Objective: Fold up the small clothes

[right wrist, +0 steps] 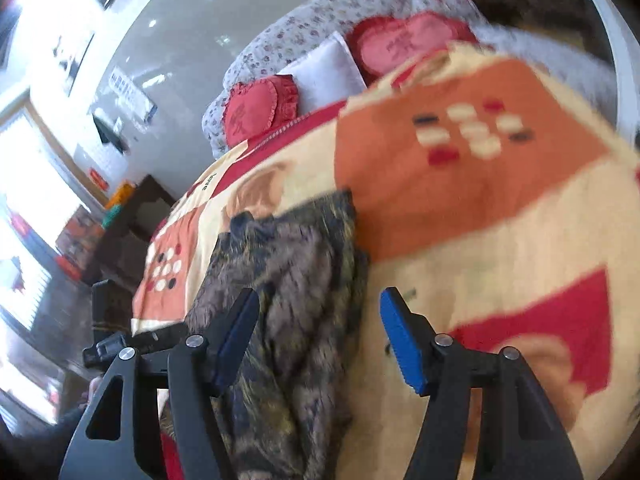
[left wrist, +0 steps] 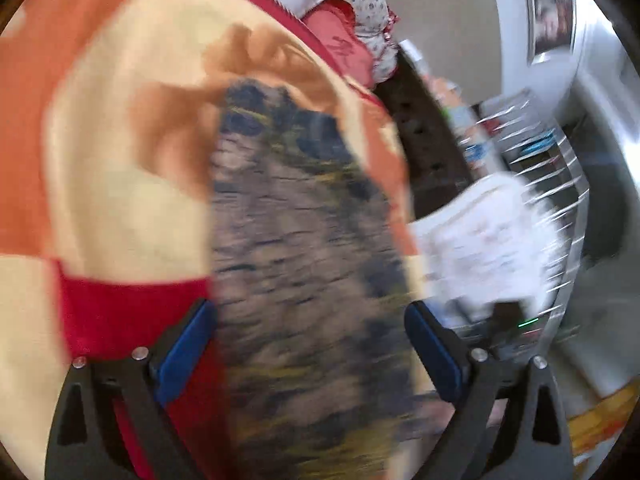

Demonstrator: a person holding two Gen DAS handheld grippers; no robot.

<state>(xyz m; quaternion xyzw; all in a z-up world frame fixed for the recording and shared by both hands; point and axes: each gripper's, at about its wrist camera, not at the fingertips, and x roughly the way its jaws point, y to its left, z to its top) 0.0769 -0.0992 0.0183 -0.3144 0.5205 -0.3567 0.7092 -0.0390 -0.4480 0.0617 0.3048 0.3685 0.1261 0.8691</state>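
Observation:
A dark brown, black and yellow patterned garment (left wrist: pixel 296 240) lies bunched lengthwise on an orange, cream and red patchwork bedspread (left wrist: pixel 100 160). My left gripper (left wrist: pixel 310 316) is open just above it, blue pads on either side of the cloth. In the right wrist view the same garment (right wrist: pixel 292 280) lies folded in a long strip on the bedspread (right wrist: pixel 480 208). My right gripper (right wrist: pixel 320 312) is open over its right edge, the left pad above the cloth. Both views are motion-blurred.
Red heart cushions (right wrist: pixel 260 110), a white pillow (right wrist: pixel 324 72) and a floral quilt (right wrist: pixel 320 20) lie at the bed's head. A dark bedside cabinet (right wrist: pixel 132 220) stands beside the bed. A white cloth pile (left wrist: pixel 484 240) and a rack (left wrist: pixel 552 168) stand beyond the bed's edge.

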